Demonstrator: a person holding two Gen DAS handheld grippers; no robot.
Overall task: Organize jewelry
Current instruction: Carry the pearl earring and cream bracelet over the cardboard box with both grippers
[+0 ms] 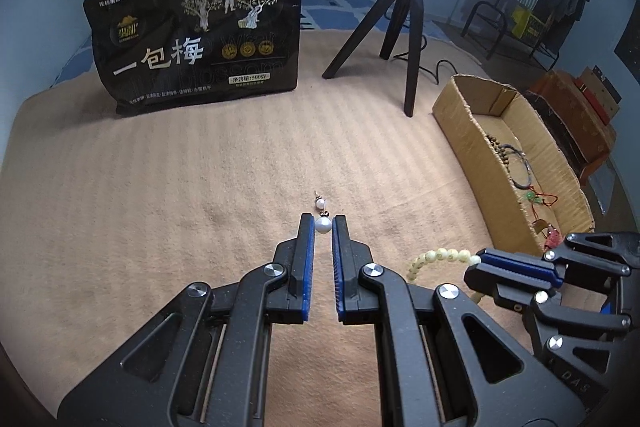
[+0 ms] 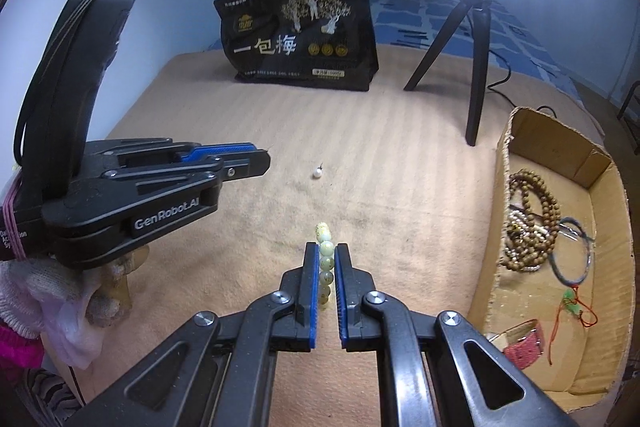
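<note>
My left gripper (image 1: 323,221) is shut on a white pearl earring (image 1: 323,225), pinched at the very fingertips above the tan blanket. A second, smaller-looking pearl earring (image 1: 320,203) lies on the blanket just beyond it, and shows as a white dot (image 2: 317,174) in the right wrist view. My right gripper (image 2: 326,249) is shut on a pale yellow-green bead bracelet (image 2: 325,259), whose beads run between the blue pads. From the left wrist view the right gripper (image 1: 478,259) is at the lower right with the bracelet (image 1: 436,255) curving out of it. The left gripper (image 2: 262,153) is at the left, side-on.
An open cardboard box (image 2: 502,187) at the right holds a brown bead necklace (image 2: 532,223), cord bangles, a green pendant on red cord (image 2: 572,303) and a pink strap (image 2: 524,343). A black snack bag (image 1: 200,43) and a tripod (image 1: 404,27) with a ring light stand behind. A gloved hand (image 2: 60,287) holds the left gripper.
</note>
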